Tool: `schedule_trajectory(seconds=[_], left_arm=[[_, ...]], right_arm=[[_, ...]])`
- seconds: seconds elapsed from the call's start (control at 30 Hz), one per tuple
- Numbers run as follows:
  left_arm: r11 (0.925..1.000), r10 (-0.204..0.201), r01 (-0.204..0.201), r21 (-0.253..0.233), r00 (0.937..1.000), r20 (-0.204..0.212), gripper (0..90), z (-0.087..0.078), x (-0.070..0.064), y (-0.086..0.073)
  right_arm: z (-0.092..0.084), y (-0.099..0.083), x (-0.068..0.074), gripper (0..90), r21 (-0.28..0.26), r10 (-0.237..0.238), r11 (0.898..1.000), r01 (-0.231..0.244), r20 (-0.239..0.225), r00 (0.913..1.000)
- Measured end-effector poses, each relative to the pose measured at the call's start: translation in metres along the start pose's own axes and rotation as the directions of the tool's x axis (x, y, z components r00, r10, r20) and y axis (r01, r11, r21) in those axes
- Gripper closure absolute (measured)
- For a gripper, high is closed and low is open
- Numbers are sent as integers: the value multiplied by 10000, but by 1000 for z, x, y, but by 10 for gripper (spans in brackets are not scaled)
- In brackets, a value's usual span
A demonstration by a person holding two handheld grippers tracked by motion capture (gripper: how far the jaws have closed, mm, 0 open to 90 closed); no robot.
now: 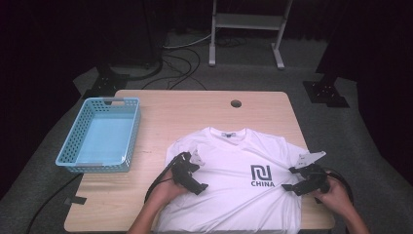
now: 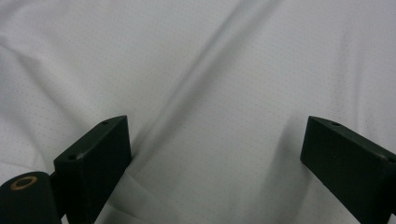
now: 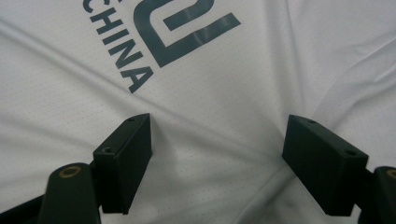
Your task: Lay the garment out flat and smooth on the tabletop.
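Observation:
A white T-shirt lies flat, front up, on the wooden table, collar toward the far edge, with a dark "CHINA" logo on its chest. My left gripper hovers over the shirt's left side, jaws wide apart, only creased white cloth between them. Over the shirt's right edge sits my right gripper, open as well. In the right gripper view the logo lies just beyond the spread jaws, and nothing is pinched.
A light blue plastic basket stands at the table's left side. A round cable hole is near the far edge. Cables and a white metal stand are on the floor beyond the table.

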State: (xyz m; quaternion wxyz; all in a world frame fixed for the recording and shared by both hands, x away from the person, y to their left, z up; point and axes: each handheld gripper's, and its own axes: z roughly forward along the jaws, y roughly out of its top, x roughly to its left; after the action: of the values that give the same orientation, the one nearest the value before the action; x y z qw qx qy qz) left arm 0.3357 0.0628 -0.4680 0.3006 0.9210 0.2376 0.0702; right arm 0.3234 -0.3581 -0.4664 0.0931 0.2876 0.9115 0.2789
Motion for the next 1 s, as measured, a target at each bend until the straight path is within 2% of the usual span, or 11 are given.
schedule_trajectory(seconds=[0.17,0.27,0.33,0.57,0.6,0.63,0.7,0.77,0.83,0.9,1.0], left_arm=[[9996,269,-270,13,9996,88,76,3,-8,3],[9984,566,-566,-35,9984,35,81,-1,-8,5],[9982,543,-544,-257,9985,-61,81,-10,-3,6],[9967,385,-436,-680,9965,-744,82,-49,28,-1],[9967,385,-436,-680,9965,-744,103,-49,28,-1],[9962,263,-317,-814,9974,-675,123,-57,37,-6],[9962,114,-169,-852,9978,-646,148,-62,43,-12],[9967,134,-178,-798,9984,-555,180,-65,47,-17],[9977,80,-106,-668,9992,-386,260,-66,50,-25],[9986,137,-147,-517,9997,-203,356,-66,50,-32],[9998,53,-49,-175,9996,259,445,-62,50,-43]], right_arm=[[-5,-7,0,232,62,86,9999,-86,84,9999],[-5,-4,3,208,312,248,9992,-257,292,9993],[-5,2,8,198,320,275,9991,-286,323,9991],[0,30,33,190,-144,-450,9989,450,-19,9990],[0,30,33,190,-144,-450,9989,450,-19,9990],[4,39,40,184,-208,-612,9979,610,-126,9980],[8,45,45,184,-259,-786,9966,780,-243,9966],[10,47,48,184,-237,-840,9962,834,-274,9961],[15,51,52,184,-87,-1022,9947,1020,-303,9943],[20,51,52,184,63,-882,9961,885,-346,9955],[23,50,50,184,119,-803,9967,808,-358,9961]])
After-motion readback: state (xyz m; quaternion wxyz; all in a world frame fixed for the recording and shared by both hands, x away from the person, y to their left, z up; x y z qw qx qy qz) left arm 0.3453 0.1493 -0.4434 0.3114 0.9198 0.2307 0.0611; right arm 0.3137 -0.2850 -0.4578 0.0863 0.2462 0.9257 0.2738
